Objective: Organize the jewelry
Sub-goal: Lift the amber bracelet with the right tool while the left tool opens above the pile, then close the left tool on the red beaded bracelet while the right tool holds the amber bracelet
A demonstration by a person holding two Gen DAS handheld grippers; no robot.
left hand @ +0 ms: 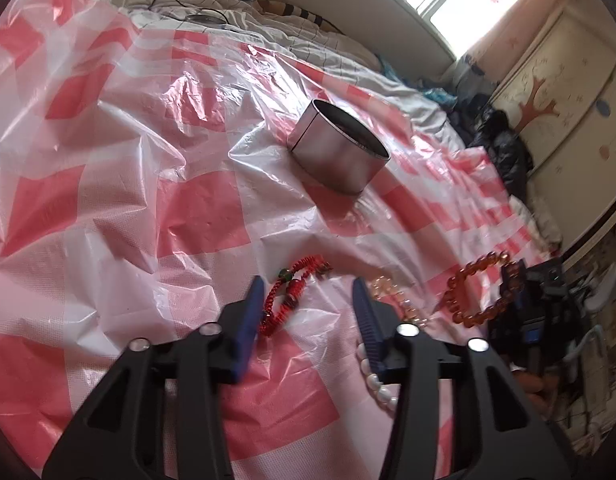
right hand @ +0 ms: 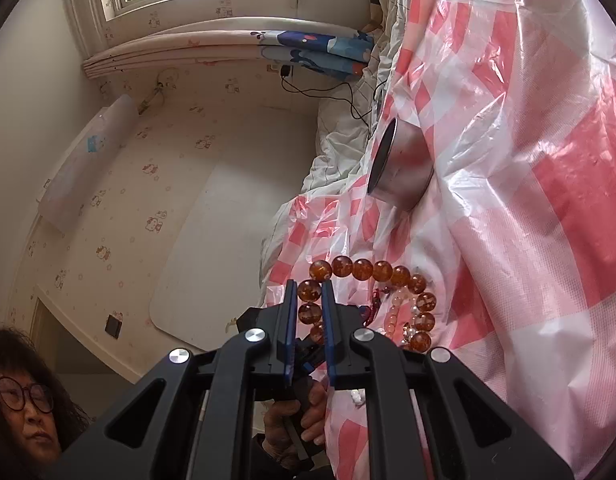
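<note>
Right gripper (right hand: 309,292) clamped narrow on the amber bead bracelet (right hand: 382,271), pads pinching one bead near the tips, the rest of the loop hanging free beyond them. Left gripper (left hand: 308,292) standing apart and empty, jaws roughly half spread above the red coral bracelet (left hand: 293,294) lying between and just past the tips. Beside it on the pink checked plastic sheet (left hand: 195,216): a pale pink bead strand (left hand: 392,296) and a pearl strand (left hand: 378,384) passing under the right-hand finger. Round metal tin (left hand: 340,152) well beyond, upright and open, inside too dark to tell what it holds. Judged early: one piece lifted, three not yet stored. Left gripper tilted down toward the sheet; right gripper pointing about level, rolled sideways, a hand (right hand: 303,420) visible on the other handle below.
</note>
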